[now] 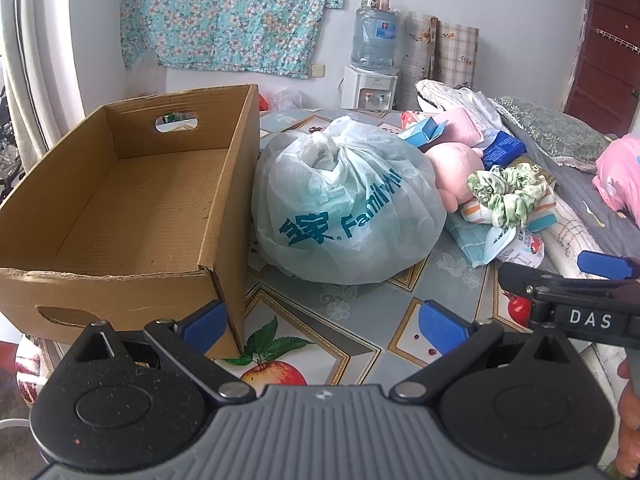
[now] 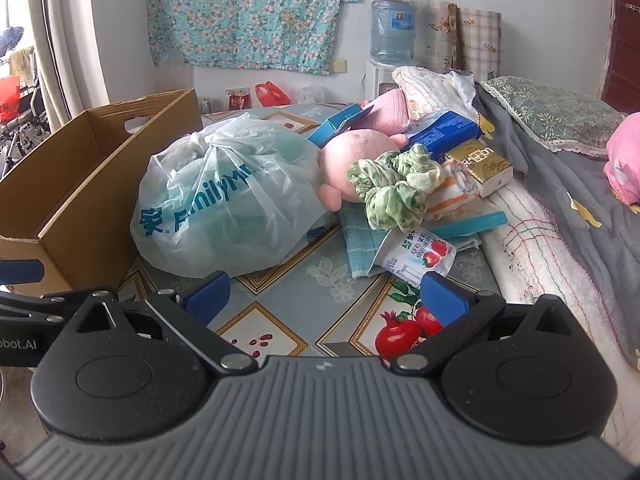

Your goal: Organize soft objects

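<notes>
An empty cardboard box stands at the left of the table; it also shows in the right wrist view. A knotted pale plastic bag lies beside it. Behind the bag are a pink plush toy, a green scrunchie, a striped cloth and a teal towel. My left gripper is open and empty in front of the box corner. My right gripper is open and empty, short of the bag and a strawberry pouch.
Blue cartons, a gold tissue pack and a pink cloth lie in the pile. A bed with grey blanket borders the table on the right. A water dispenser stands at the back wall.
</notes>
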`<state>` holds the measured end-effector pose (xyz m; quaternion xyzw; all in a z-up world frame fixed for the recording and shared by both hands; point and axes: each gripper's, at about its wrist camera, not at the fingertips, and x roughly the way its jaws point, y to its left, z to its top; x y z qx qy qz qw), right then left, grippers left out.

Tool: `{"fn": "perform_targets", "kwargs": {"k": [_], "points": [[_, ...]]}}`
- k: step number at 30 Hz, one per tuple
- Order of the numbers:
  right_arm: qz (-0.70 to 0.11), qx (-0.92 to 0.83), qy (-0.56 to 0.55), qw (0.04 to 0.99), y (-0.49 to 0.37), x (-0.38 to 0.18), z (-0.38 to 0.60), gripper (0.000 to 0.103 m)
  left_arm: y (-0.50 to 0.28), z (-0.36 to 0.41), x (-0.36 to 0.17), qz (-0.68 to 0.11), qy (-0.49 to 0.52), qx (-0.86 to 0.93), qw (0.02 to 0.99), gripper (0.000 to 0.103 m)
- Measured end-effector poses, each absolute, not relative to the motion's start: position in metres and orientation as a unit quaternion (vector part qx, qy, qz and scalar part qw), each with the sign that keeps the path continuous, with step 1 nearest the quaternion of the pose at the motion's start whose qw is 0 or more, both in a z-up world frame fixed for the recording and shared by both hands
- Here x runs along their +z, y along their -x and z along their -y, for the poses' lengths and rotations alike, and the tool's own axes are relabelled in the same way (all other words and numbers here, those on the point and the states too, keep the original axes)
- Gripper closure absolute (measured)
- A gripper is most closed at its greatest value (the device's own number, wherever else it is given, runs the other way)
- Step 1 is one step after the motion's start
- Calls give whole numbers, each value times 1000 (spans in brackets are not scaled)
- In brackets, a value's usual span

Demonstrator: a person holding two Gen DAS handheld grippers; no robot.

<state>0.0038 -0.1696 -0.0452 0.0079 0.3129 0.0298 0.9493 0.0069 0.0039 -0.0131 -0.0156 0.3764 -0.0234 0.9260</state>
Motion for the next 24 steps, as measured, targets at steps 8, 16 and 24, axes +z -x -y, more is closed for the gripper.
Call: {"fn": "perform_targets", "kwargs": {"k": [8,16,24], "points": [[-314,31,-8,949,-3,-45,169,1,-7,-6,-14,-377,16,-23,926,0],[-314,32,-8,949,-3,-46,168,1,-7,-5,-14,-378,16,-22,925,0],[-316,33,-9,948,-4,-47,167,1,-5,-10,-15,-382,17,-17,924,0]]}}
